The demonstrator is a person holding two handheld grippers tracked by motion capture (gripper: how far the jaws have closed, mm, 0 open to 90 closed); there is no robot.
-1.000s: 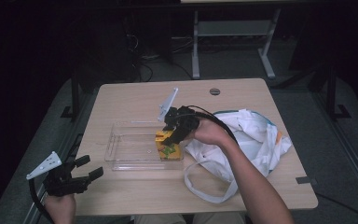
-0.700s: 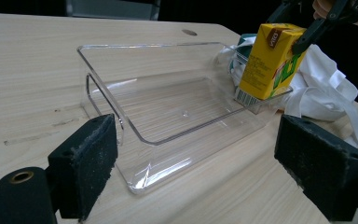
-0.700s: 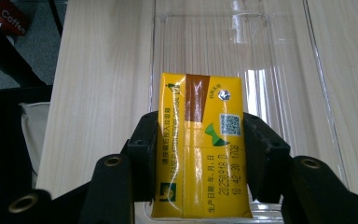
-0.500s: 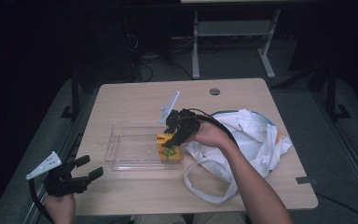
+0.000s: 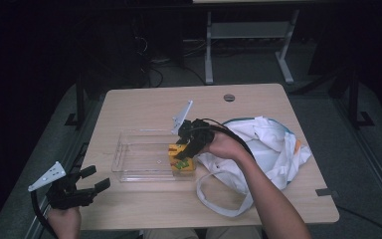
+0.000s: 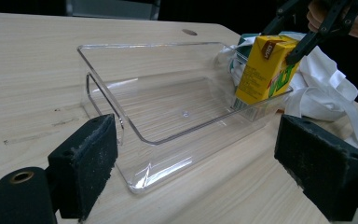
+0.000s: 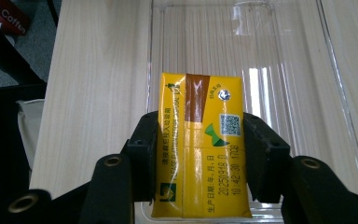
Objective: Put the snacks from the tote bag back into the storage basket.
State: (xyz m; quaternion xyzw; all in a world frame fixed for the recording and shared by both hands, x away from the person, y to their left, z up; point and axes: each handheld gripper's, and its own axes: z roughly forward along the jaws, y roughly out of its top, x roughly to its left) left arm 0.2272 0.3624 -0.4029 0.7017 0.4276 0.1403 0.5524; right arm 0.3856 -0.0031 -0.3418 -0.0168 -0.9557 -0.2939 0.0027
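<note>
Where the high view blurs, carton point(image 7: 200, 149) date print, close up.

Both hand-held grippers are looking all black, with chunky foam-like pads on the jaws and brass-coloured screw holes showing near the base. The left hand-held gripper point(image 5: 92, 185) is wearing a pale grey three-cornered plate on top, same as the right hand-held gripper point(image 5: 185, 149). Black cables are trailing off each. Forearms are showing bare, no sleeves.
</note>
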